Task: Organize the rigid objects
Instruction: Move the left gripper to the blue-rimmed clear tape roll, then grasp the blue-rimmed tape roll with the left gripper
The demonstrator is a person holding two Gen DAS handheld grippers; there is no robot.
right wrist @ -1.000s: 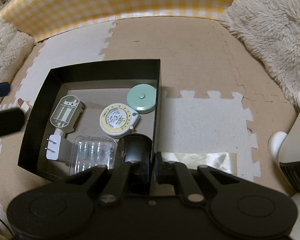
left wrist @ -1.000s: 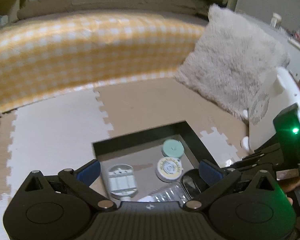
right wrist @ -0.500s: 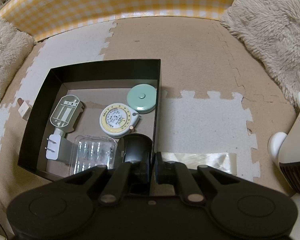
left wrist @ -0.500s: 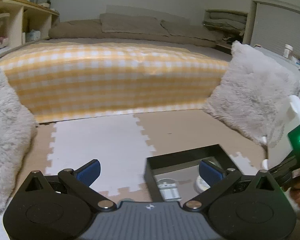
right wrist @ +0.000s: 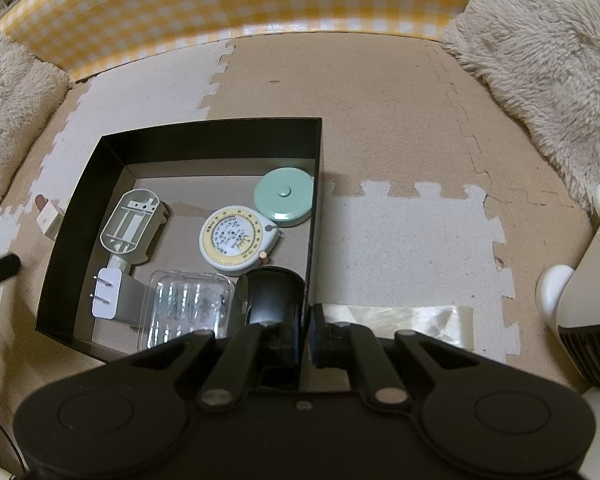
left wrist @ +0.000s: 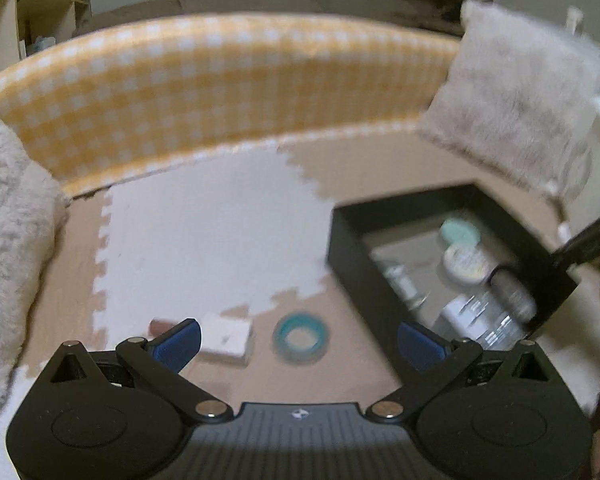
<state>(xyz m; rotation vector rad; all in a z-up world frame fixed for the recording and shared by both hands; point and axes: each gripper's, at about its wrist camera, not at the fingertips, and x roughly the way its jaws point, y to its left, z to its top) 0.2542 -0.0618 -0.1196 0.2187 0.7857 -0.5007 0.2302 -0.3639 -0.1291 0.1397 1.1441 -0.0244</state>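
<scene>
Black box (right wrist: 204, 136), open top, holding small items; right gripper (right wrist: 306, 320) clamped on its wall; left gripper (left wrist: 298, 338) wide open, empty.

Floor mats, cushions and checked bedding

Puzzle mats (right wrist: 400, 128) cover the floor below a yellow-checked cover (left wrist: 220, 92); fluffy cushions (right wrist: 540, 48) lie at either side, and what may be a white heater (right wrist: 596, 272) stands at the right edge.
</scene>
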